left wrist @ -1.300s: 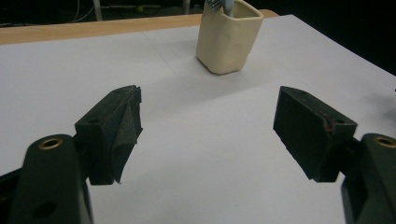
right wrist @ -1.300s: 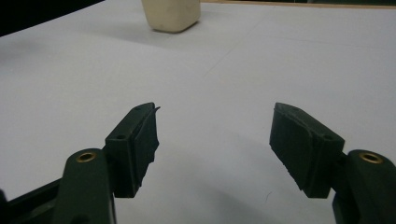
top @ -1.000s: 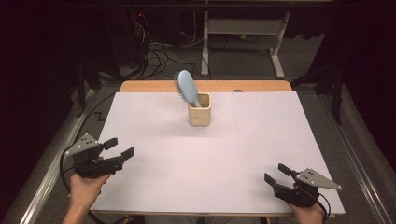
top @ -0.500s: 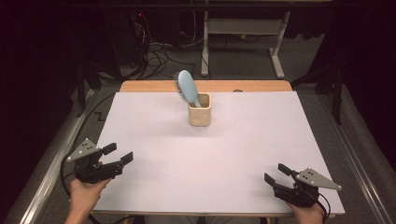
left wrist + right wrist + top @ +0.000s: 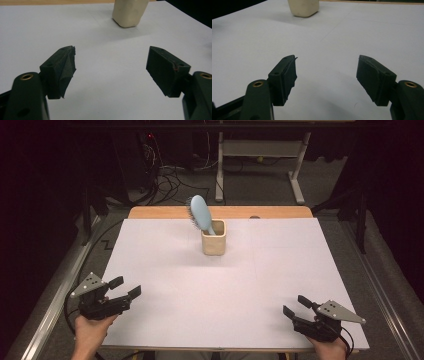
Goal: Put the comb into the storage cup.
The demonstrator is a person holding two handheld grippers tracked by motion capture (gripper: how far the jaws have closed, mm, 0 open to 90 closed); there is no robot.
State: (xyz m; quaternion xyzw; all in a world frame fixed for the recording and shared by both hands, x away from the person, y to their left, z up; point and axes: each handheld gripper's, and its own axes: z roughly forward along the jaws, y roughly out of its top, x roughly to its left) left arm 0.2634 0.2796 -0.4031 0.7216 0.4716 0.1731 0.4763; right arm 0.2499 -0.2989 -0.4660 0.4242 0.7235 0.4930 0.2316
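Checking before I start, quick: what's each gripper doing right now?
Left gripper: open, holding nothing.
Right gripper: open, holding nothing.

A white sheet (image 5: 165, 265) covers the wooden table (image 5: 165, 212); cables (image 5: 170, 177) litter the floor behind it.

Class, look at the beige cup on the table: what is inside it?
A blue hairbrush stands in the beige cup, head up and leaning left, bristles facing left. Its handle goes down into the cup; the handle's lower end and the cup's bottom are hidden by the wall.

On my feed the wooden table (image 5: 280, 212) wears a white sheet (image 5: 280, 270), with 1 beige cup (image 5: 213, 244) standing on it near the far edge.
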